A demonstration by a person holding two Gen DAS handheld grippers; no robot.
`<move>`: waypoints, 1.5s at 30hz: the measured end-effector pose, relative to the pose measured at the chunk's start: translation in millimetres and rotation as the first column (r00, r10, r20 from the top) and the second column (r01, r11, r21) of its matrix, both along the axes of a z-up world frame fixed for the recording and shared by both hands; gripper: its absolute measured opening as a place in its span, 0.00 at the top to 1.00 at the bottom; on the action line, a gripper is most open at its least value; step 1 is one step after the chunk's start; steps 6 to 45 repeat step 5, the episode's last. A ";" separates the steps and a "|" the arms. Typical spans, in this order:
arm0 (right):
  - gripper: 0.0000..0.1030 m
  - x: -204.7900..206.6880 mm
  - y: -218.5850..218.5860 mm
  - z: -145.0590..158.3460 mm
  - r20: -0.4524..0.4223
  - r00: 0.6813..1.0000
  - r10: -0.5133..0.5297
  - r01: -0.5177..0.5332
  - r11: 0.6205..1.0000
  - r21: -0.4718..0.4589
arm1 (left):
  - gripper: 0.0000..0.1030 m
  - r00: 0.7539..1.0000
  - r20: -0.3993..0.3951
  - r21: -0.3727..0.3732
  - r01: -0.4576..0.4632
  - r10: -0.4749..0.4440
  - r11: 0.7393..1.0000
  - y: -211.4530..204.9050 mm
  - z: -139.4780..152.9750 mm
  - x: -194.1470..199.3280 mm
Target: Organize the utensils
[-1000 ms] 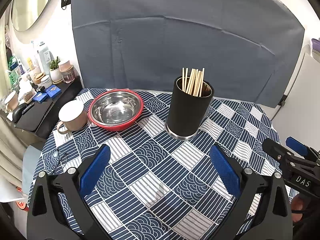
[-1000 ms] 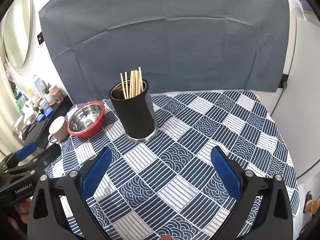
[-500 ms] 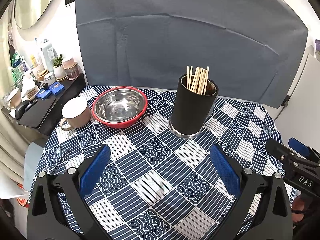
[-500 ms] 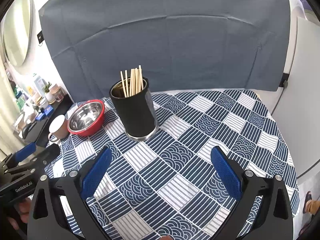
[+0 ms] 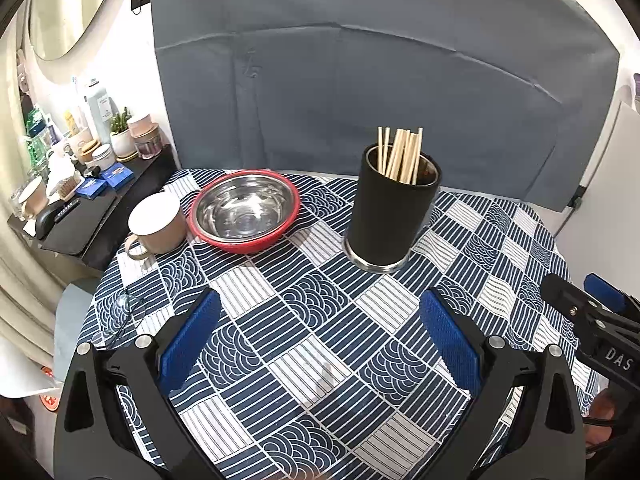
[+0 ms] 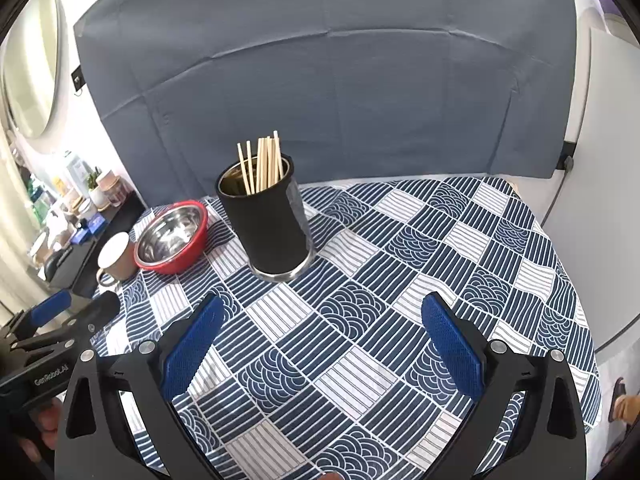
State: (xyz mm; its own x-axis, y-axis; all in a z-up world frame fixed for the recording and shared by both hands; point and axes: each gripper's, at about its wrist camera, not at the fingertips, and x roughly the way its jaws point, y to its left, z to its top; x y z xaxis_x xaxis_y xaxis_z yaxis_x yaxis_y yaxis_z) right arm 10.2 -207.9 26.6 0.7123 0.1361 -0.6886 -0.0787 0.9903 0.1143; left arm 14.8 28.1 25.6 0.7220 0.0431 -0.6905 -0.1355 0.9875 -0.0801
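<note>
Black shelving (image 5: 76, 228) stands off the desk's left edge, well to the left of the black holder, crowded with bottles, jars and a small potted plant (image 5: 119, 128). On the desk (image 5: 280, 320), under its blue-and-white patterned cloth, a beige mug (image 5: 158, 220) sits furthest left of the holder, its handle turned toward the near edge. Just beside the mug, between it and the holder, a red bowl with a steel inside (image 5: 245, 210) rests empty. The holder (image 5: 390, 216) stands upright to the right of the bowl, apart from it, with a bundle of pale wooden chopsticks (image 5: 400, 154) standing in it and leaning slightly against the rim. Behind the holder hangs a grey cloth backdrop (image 5: 360, 92).

The left claw (image 5: 320, 332) hovers over the cloth in front of the holder, its blue pads (image 5: 188, 344) spread wide apart with nothing between them. To the right of the holder, the right claw (image 6: 320, 332) is likewise wide open and empty above the cloth; its black body shows at the right edge of the left wrist view. The cloth to the right of the holder carries nothing but its pattern.
</note>
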 end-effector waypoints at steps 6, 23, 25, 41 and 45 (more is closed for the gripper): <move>0.08 -0.1 -0.2 -1.4 -0.008 1.000 0.004 -0.004 1.000 0.004 | 0.06 1.000 -0.013 -0.006 -0.013 0.013 1.000 2.2 -1.8 0.1; 0.08 -0.1 -0.2 -1.4 -0.008 1.000 0.004 -0.004 1.000 0.004 | 0.06 1.000 -0.013 -0.006 -0.013 0.013 1.000 2.2 -1.8 0.1; 0.08 -0.1 -0.2 -1.4 -0.008 1.000 0.004 -0.004 1.000 0.004 | 0.06 1.000 -0.013 -0.006 -0.013 0.013 1.000 2.2 -1.8 0.1; 0.08 -0.1 -0.2 -1.4 -0.008 1.000 0.004 -0.004 1.000 0.004 | 0.06 1.000 -0.013 -0.006 -0.013 0.013 1.000 2.2 -1.8 0.1; 0.08 -0.1 -0.2 -1.4 -0.008 1.000 0.004 -0.004 1.000 0.004 | 0.06 1.000 -0.013 -0.006 -0.013 0.013 1.000 2.2 -1.8 0.1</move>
